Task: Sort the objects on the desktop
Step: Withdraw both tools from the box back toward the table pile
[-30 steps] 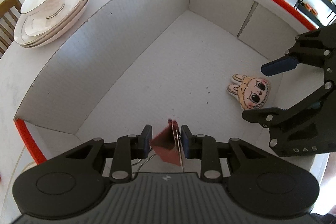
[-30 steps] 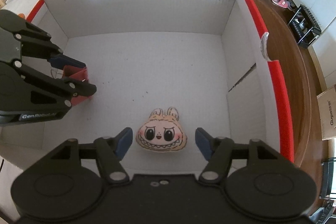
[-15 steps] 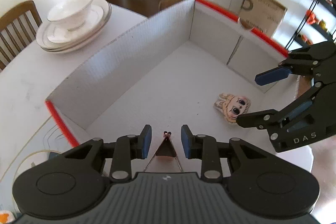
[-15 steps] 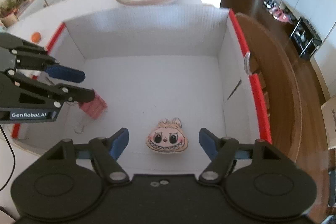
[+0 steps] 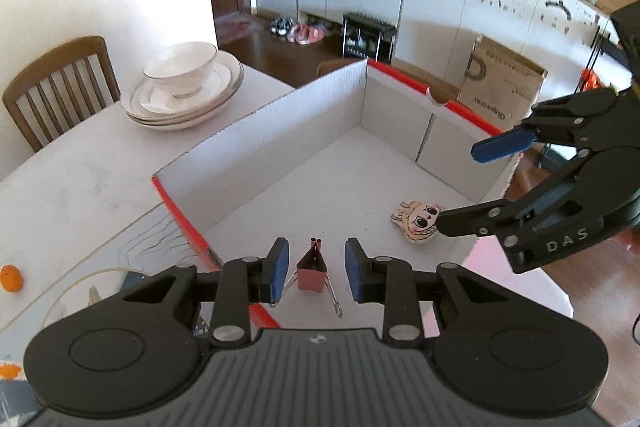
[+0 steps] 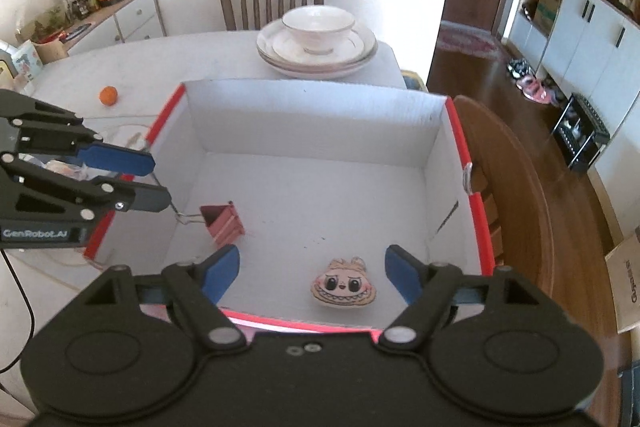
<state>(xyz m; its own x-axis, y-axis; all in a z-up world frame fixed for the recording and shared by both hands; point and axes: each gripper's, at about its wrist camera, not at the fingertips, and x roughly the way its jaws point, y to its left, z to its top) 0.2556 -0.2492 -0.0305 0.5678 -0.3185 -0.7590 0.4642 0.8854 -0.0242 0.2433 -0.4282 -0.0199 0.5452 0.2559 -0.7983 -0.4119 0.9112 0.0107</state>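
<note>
Bench [image 6: 224, 59]: a pale top is seen carrying everything; stacked plates with a bowl [image 6: 318, 43] stand at its far side.
Box [image 6: 316, 107]: an open white carton with red edges is set on the bench; both sorted things are lying on its floor.
Right gripper [image 6: 312, 277]: it is held above the near wall of the box; its jaws are opening, wide apart, and nothing is gripped between them.
Left gripper [image 5: 316, 269]: it is held above the left near corner; its jaws are narrowly apart and empty.
Plush face [image 6: 343, 288]: it is lying flat below the right jaws, nearer the right hand.
Binder clip [image 6: 223, 223]: it is lying below the left jaws, wire handles pointing back toward the left gripper.
Orange fruit [image 6: 108, 95]: judged the next candidate, it is left outside the box, nearer the left hand.
</note>
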